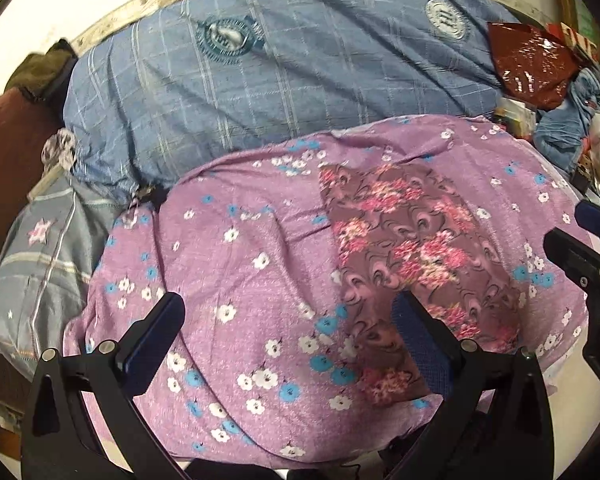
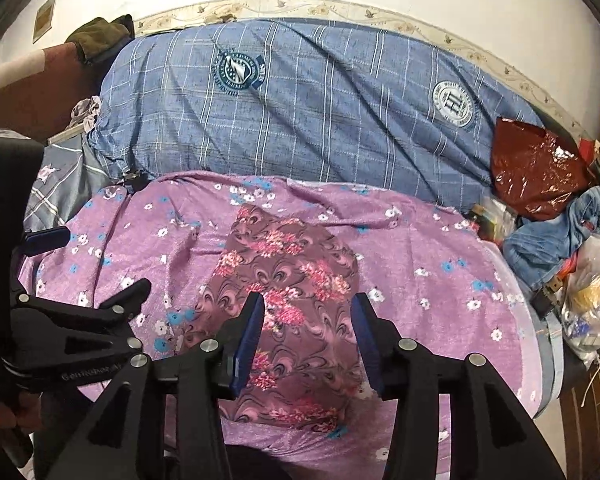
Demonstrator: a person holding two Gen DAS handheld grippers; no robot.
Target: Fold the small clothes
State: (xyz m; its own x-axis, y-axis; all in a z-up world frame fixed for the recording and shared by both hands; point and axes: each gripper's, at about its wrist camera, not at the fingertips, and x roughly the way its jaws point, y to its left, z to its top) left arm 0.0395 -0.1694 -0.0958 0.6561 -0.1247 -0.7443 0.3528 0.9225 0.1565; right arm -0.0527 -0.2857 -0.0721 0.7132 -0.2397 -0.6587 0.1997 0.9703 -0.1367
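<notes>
A small maroon garment with pink flowers (image 1: 412,248) lies folded flat on a purple flowered sheet (image 1: 240,280); it also shows in the right wrist view (image 2: 296,304). My left gripper (image 1: 288,312) is open and empty, hovering over the sheet with its right finger above the garment's near left edge. My right gripper (image 2: 308,316) is open and empty, its fingers straddling the garment's middle from above. The right gripper shows at the right edge of the left wrist view (image 1: 580,256), and the left gripper at the left of the right wrist view (image 2: 88,264).
A blue checked quilt (image 2: 320,112) is bunched along the wall behind the sheet. A shiny red bag (image 2: 536,168), blue jeans (image 2: 556,236) and a clear plastic bag (image 2: 592,300) sit at the right. A grey striped pillow (image 1: 40,264) lies at the left.
</notes>
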